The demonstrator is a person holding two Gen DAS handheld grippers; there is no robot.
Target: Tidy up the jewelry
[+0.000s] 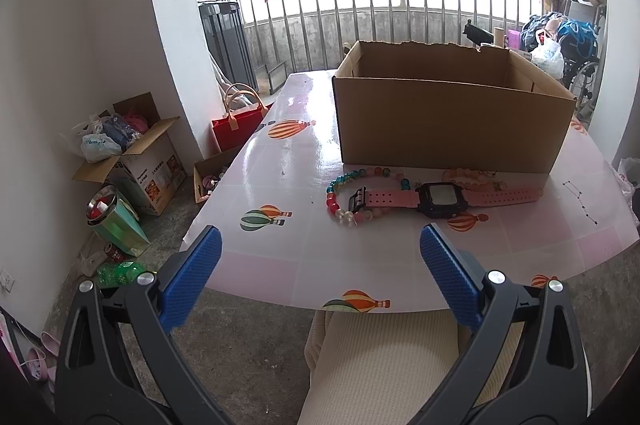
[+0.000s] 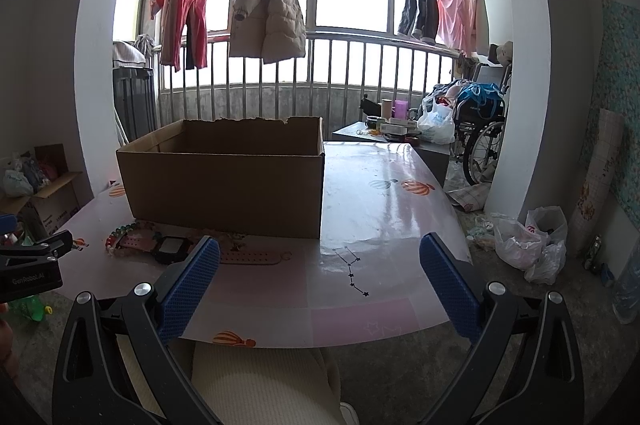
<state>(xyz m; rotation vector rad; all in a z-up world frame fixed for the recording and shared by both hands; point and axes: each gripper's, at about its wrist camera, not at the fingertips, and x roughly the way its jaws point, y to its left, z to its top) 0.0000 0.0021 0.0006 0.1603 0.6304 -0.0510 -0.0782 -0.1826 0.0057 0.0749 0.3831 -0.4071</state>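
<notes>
Nothing is gripped yet; the step in hand is judged to be the approach before the first pick. The left gripper (image 1: 320,237) is held over the near table (image 1: 280,161) edge with its jaws spread wide and empty, the jewelry just ahead of it. Leftmost lies a bead bracelet (image 1: 340,199), a loose ring whose near side passes under the watch (image 1: 438,199) strap. The watch is laid flat, face up, its long axis running left to right across the view, buckle end to the left and pointed strap tip to the right. A paler bracelet (image 1: 468,177) is seen behind it, against the box (image 1: 452,121) wall. The box stands open-topped just beyond.

The right gripper (image 2: 320,251), likewise spread and empty, is held over bare table to the right. A pick across the narrow strap is probably called for next, then a lift over the box wall.
</notes>
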